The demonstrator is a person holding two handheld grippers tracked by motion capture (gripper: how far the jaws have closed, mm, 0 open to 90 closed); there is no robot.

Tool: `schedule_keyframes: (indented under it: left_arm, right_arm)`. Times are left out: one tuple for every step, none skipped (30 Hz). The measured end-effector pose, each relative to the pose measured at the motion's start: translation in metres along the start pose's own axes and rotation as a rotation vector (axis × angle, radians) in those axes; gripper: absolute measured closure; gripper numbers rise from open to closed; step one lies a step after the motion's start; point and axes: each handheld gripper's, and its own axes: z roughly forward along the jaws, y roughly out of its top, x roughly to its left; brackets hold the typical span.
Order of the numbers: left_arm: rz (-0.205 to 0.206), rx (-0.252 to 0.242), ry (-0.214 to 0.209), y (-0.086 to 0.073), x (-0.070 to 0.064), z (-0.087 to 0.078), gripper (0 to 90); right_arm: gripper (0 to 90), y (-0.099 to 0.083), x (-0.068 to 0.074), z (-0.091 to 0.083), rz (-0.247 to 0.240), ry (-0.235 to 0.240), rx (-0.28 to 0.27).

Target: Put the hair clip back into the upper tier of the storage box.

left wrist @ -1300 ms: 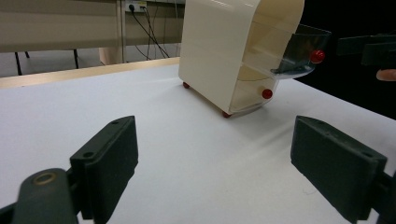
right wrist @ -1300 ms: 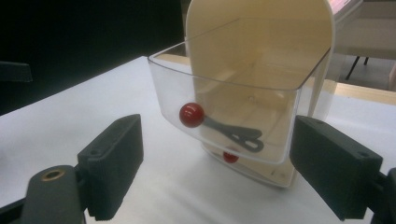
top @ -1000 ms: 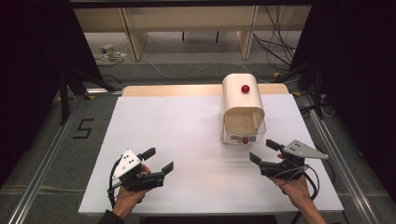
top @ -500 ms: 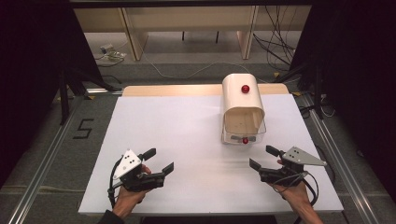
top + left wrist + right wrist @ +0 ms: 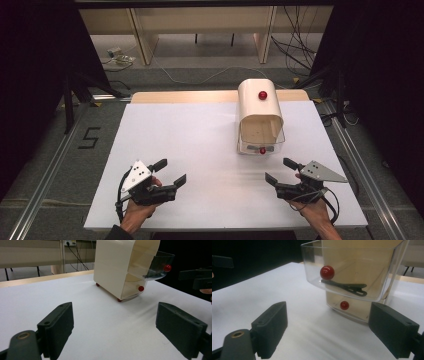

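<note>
Right gripper [image 5: 283, 170] nearer the cream plastic drawer box [image 5: 259, 116] with red knobs.
Box lies at its eleven o'clock; the clear upper drawer [image 5: 352, 272], seemingly pulled out, faces it; both grippers, left gripper [image 5: 169, 171] included, gape empty.

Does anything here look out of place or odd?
One thing: the upper clear plastic drawer with a red knob sticks out of the cream plastic cabinet, while the lower drawer sits closed. A dark hair clip lies inside it. Nothing looks spilled or damaged.
</note>
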Motion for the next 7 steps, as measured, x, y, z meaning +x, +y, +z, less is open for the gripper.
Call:
schedule_keyframes:
  left_arm:
    - [0.001,0.000,0.000,0.0001,0.0000,0.0000,14.5]
    - [0.003,0.001,-0.001,0.0001,0.0000,-0.0002,14.5]
    - [0.004,0.001,-0.001,0.0002,0.0000,-0.0003,14.5]
    - [0.007,0.000,0.000,0.0003,0.0002,-0.0003,14.5]
    - [0.006,-0.001,0.000,0.0003,0.0003,-0.0003,14.5]
    - [0.006,-0.001,0.000,0.0003,0.0004,-0.0003,14.5]
    - [0.007,-0.001,0.001,0.0003,0.0004,-0.0003,14.5]
  right_arm:
    - [16.7,0.0000,-0.0002,0.0001,0.001,0.000,0.000]
    - [16.7,0.0001,-0.0003,0.0000,0.000,-0.001,0.000]
    - [16.7,0.0002,-0.0004,0.0000,-0.002,-0.002,-0.002]
    - [16.8,0.0003,-0.0007,0.0000,-0.004,-0.003,-0.004]
    - [16.7,0.0003,-0.0011,-0.0002,-0.003,-0.005,-0.003]
    - [16.7,0.0003,-0.0013,-0.0002,-0.001,-0.006,-0.003]
    - [16.7,0.0003,-0.0016,-0.0002,-0.001,-0.007,-0.002]
